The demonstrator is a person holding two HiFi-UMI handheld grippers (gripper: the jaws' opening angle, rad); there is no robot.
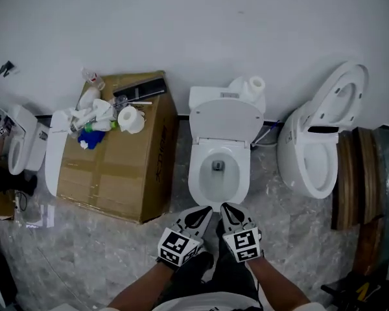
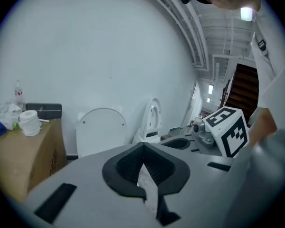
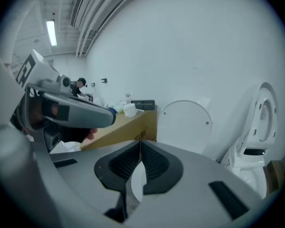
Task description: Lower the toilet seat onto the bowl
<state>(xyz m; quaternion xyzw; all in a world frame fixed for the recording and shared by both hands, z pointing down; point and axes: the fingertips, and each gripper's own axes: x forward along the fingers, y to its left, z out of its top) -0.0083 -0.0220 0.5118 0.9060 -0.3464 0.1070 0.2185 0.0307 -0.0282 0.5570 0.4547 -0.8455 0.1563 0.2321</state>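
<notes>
The white toilet stands in the middle against the wall. Its seat and lid [image 1: 226,118] are raised upright against the tank, and the bowl's rim [image 1: 196,181] is bare with water showing inside. My left gripper [image 1: 205,211] and right gripper [image 1: 225,207] hover side by side just in front of the bowl's near edge, touching nothing. The raised lid [image 2: 100,131] faces the left gripper [image 2: 143,145], whose jaws meet at the tips with nothing between them. The right gripper [image 3: 140,141] is likewise shut and empty, with the lid [image 3: 186,125] ahead of it.
A cardboard box [image 1: 117,170] stands left of the toilet, carrying a paper roll [image 1: 130,118] and bottles. A second toilet [image 1: 314,141] with its seat up leans at the right beside wooden rings [image 1: 356,173]. Another white fixture [image 1: 19,144] sits far left.
</notes>
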